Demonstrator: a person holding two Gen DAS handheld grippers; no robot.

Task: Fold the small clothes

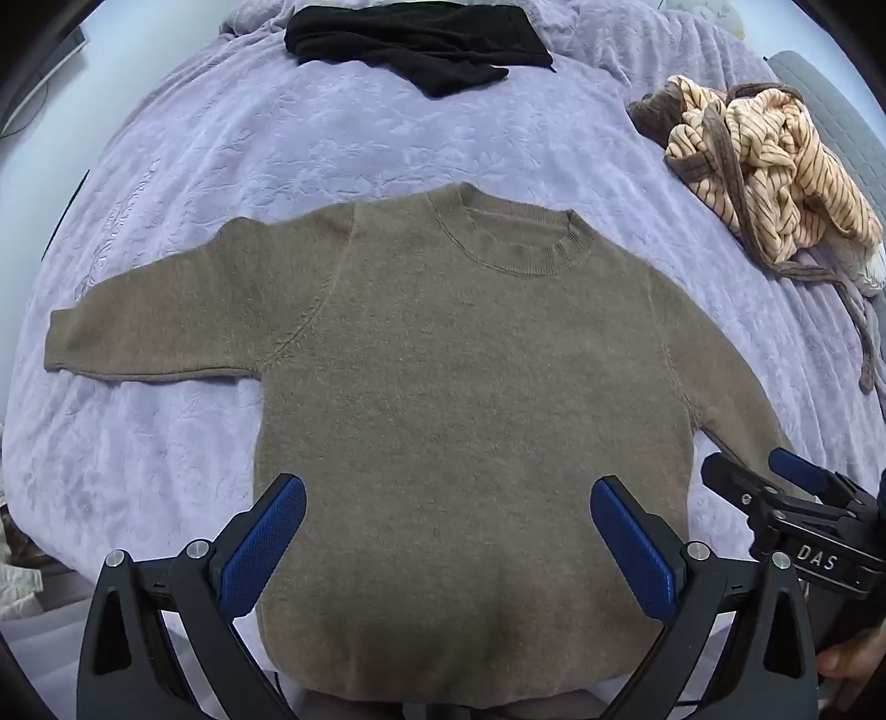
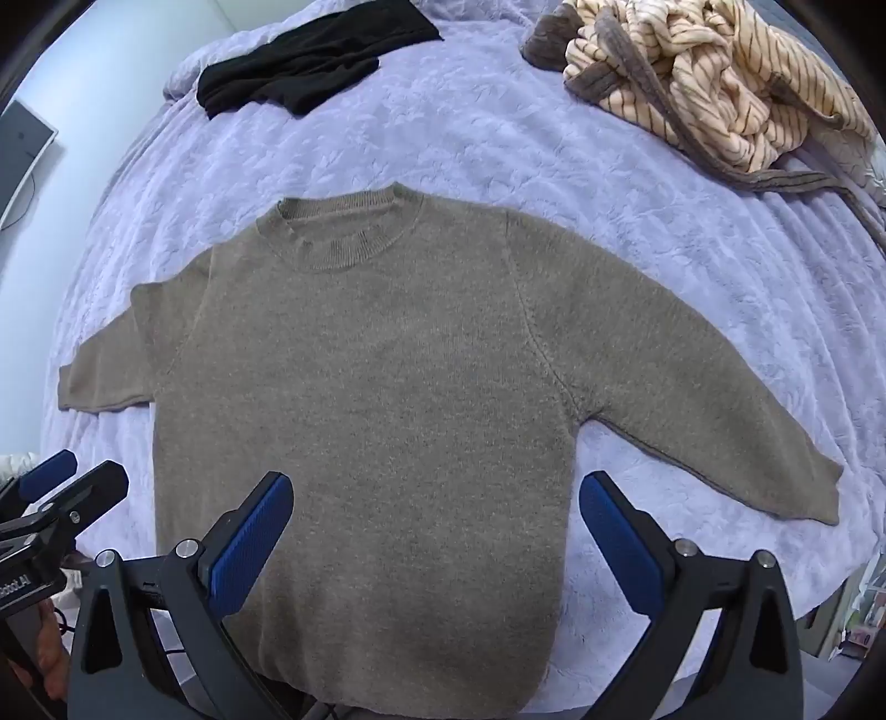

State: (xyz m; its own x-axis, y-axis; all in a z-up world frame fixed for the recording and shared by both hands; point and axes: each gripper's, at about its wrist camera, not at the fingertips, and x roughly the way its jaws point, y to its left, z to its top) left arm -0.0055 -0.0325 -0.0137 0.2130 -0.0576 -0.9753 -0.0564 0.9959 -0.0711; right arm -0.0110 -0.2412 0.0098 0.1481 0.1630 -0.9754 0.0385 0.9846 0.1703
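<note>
A small brown knit sweater (image 1: 470,387) lies flat on the lilac bedspread (image 1: 221,166), neck away from me, both sleeves spread out. It also shows in the right wrist view (image 2: 360,387). My left gripper (image 1: 448,493) is open and empty above the sweater's lower body near the hem. My right gripper (image 2: 434,493) is open and empty above the lower right part of the sweater. The right gripper also shows at the right edge of the left wrist view (image 1: 758,471). The left gripper shows at the left edge of the right wrist view (image 2: 72,476).
A black garment (image 1: 415,39) lies at the far side of the bed, also in the right wrist view (image 2: 299,66). A crumpled cream striped garment with brown trim (image 1: 764,166) lies at the far right, also in the right wrist view (image 2: 709,83). The bed's near edge is just below the hem.
</note>
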